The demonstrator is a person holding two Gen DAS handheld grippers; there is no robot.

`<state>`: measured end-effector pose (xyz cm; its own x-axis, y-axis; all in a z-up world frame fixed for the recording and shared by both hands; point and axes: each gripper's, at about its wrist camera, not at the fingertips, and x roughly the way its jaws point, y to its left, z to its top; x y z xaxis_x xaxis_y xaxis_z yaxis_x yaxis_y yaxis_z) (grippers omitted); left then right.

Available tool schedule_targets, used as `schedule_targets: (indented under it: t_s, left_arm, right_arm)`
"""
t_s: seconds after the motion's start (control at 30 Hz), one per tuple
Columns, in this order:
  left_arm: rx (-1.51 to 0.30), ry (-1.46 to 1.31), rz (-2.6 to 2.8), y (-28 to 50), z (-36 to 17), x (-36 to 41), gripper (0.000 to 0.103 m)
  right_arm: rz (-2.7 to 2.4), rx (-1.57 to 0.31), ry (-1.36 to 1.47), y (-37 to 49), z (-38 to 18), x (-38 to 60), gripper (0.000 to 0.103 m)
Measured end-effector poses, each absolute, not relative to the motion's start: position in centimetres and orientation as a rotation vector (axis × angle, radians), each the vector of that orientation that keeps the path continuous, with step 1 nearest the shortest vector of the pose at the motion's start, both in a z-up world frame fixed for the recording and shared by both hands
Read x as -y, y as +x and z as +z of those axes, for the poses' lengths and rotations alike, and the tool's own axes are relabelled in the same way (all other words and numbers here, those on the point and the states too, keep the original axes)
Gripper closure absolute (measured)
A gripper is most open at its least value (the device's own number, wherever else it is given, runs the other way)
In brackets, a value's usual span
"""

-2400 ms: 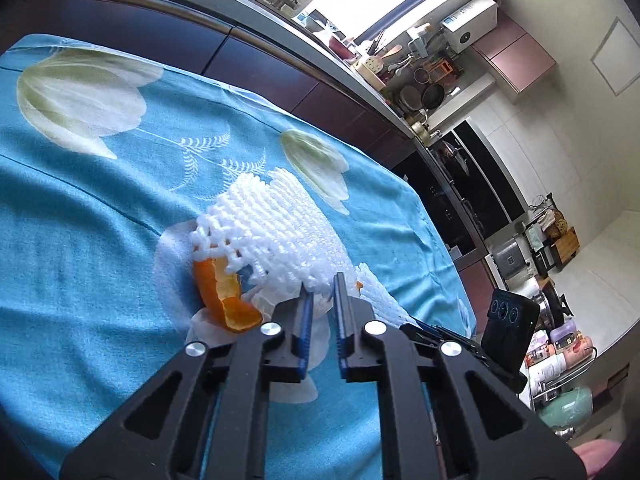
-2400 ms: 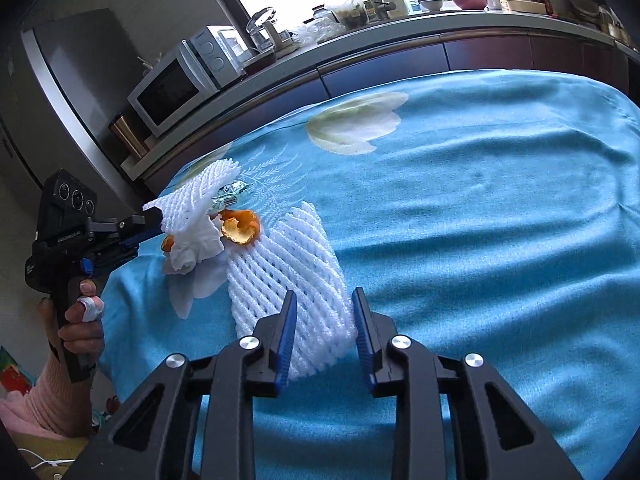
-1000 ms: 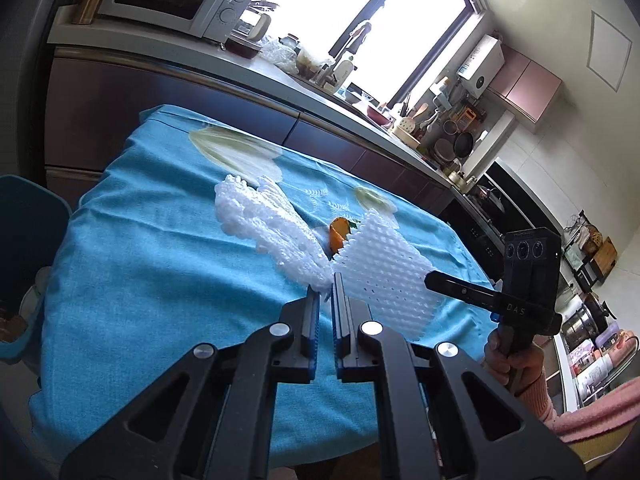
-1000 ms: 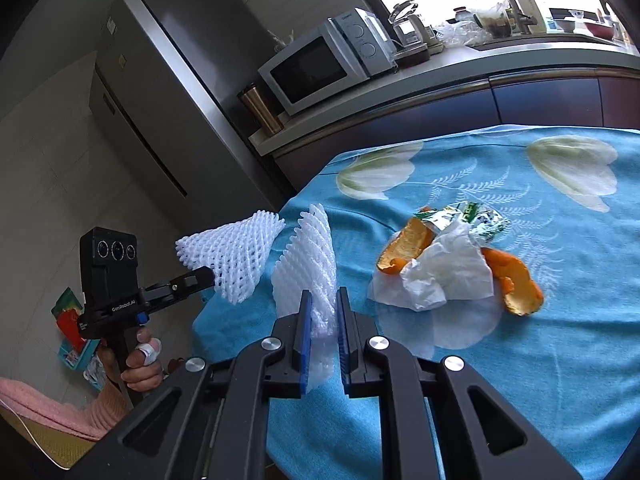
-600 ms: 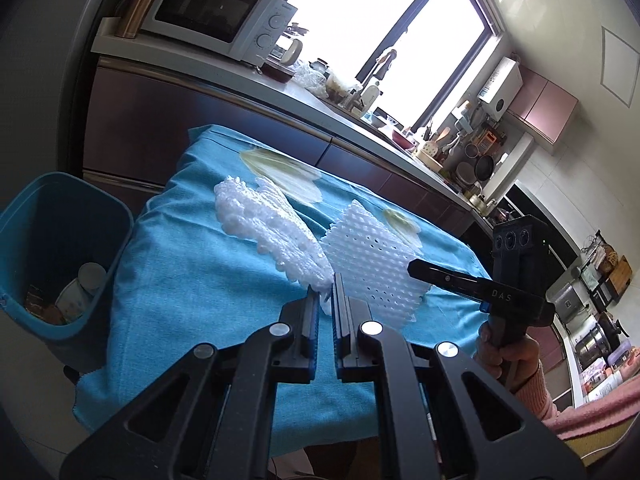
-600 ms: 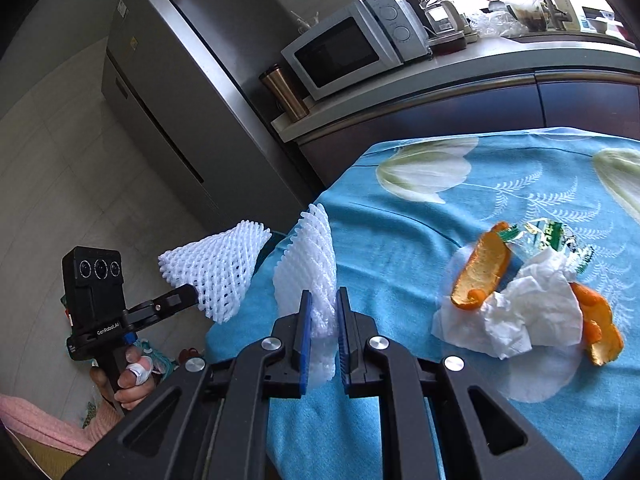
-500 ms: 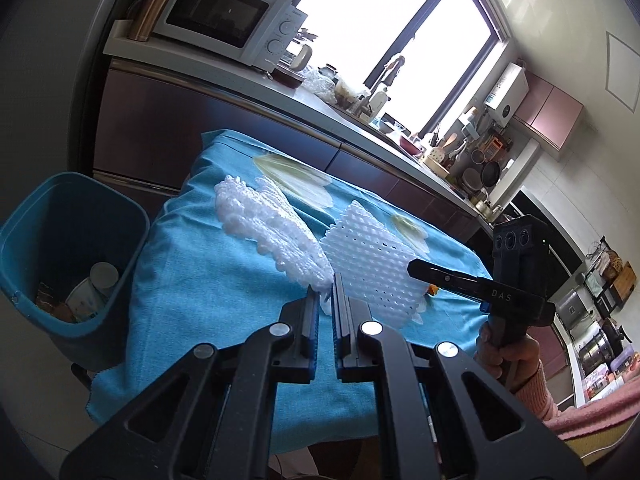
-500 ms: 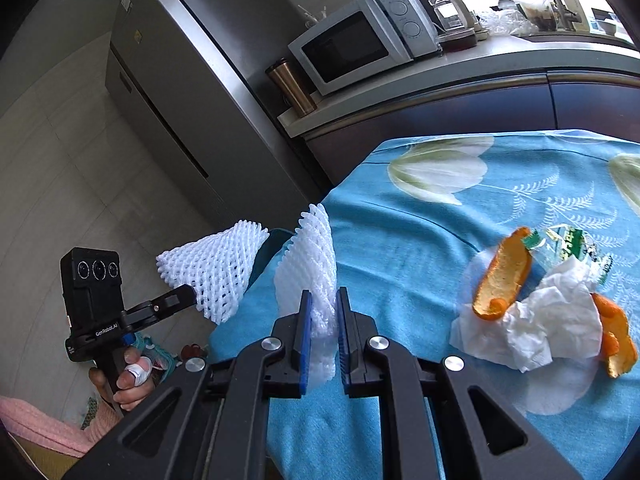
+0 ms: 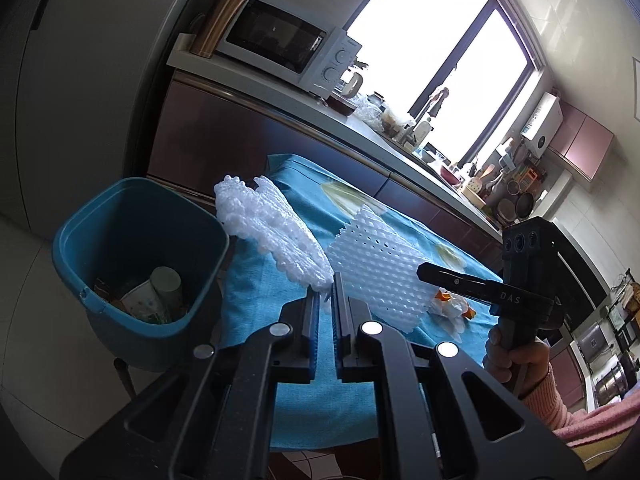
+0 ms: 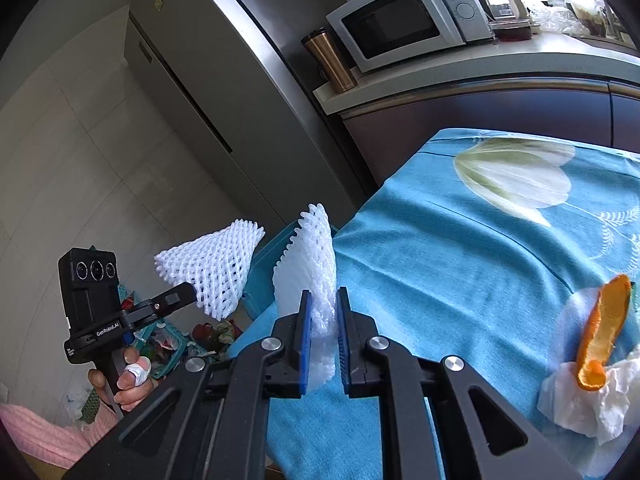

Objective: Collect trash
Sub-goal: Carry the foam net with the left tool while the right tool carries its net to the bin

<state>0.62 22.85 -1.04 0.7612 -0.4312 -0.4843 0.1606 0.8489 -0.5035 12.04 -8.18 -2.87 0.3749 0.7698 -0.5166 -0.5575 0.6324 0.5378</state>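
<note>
Left gripper: pinches a foam net, now carried beside the bin
Right gripper: clamps second net
Meaning: both lifted off the table, nearly ready to drop

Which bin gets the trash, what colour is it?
Teal-blue plastic trash bin, clearest in the left wrist view.
</note>
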Motion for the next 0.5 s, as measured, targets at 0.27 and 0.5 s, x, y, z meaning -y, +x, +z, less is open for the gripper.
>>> schedule_targets:
  t_s: [0.27, 0.5]
  left_arm:
    - [-0.627, -0.476, -0.253, 0.8, -1.7, -25.9, 0.097]
    - [-0.642, -0.483, -0.208, 1.5, -2.5, -27.8, 0.097]
  right_arm:
    - [0.906, -0.841, 0.273, 13.4, -3.1, 5.0, 0.092]
    - [0.928, -0.862, 0.263, 15.0, -3.1, 2.3, 0.092]
